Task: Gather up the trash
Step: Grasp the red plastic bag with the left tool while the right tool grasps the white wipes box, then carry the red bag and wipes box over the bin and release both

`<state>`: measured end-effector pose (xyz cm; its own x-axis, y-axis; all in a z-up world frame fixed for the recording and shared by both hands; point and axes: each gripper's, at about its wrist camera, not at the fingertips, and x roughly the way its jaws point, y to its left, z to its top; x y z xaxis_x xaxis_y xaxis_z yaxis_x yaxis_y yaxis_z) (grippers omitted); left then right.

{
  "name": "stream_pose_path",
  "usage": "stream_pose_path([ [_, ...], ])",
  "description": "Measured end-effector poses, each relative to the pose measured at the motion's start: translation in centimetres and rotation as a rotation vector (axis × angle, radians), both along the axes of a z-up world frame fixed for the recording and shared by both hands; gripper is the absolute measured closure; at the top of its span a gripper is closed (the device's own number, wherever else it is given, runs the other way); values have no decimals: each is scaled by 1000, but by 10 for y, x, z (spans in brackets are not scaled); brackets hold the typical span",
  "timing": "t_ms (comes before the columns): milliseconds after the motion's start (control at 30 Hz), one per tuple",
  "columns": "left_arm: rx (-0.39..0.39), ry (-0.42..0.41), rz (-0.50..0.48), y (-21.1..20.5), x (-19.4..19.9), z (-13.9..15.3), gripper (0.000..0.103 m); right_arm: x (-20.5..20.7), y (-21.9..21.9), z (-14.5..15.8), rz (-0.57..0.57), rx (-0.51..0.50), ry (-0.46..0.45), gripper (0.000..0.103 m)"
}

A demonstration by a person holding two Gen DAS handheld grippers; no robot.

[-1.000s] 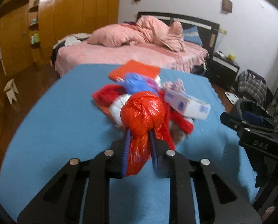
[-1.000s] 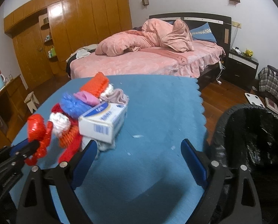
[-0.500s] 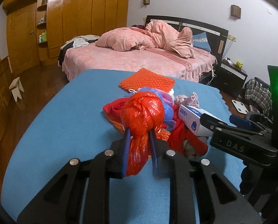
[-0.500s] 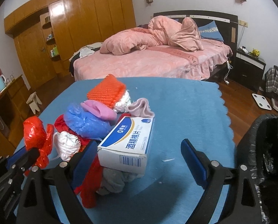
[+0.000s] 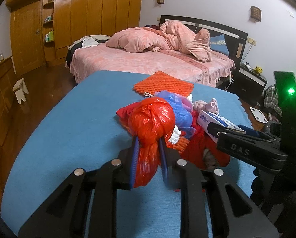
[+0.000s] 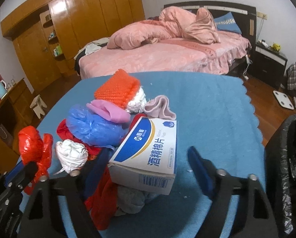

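On the blue table (image 5: 68, 129) lies a pile of trash: a blue bag (image 6: 92, 129), an orange mesh pad (image 6: 116, 91), a pink cloth (image 6: 159, 107), a white wad (image 6: 72, 154) and red cloth (image 6: 104, 198). A white and blue box (image 6: 148, 154) rests on top of the pile. My right gripper (image 6: 148, 163) has a finger on either side of the box and its jaws are closing; the pads do not press on it. My left gripper (image 5: 148, 144) is shut on a knotted red plastic bag (image 5: 151, 121), held just above the pile's left side.
A bin lined with a black bag (image 6: 286, 158) stands off the table's right edge. Beyond the table are a pink bed (image 6: 157, 55), a dark nightstand (image 6: 271, 63), a small stool (image 6: 38, 105) and a wooden wardrobe (image 6: 78, 19).
My right gripper has moved left from the bin side to the box, and its fingers have drawn closer together around it. The left gripper still holds the red bag.
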<state>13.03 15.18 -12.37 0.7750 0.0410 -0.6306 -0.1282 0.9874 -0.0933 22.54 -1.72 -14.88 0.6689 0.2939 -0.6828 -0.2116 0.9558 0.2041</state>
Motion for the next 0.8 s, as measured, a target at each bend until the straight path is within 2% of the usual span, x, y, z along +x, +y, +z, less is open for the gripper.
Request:
stream_pose_path([
  [33,-1,-1,-1,0,0,0,83,1,0,-2,8,0,18,42],
  [533,-3,-18,-62,-20,-9,6,83,-44,-39,17,57,39,-3,43],
  [800,-6,-12,-119,-48,-10,7,83,-67,-80,33,18,62,-35,43],
])
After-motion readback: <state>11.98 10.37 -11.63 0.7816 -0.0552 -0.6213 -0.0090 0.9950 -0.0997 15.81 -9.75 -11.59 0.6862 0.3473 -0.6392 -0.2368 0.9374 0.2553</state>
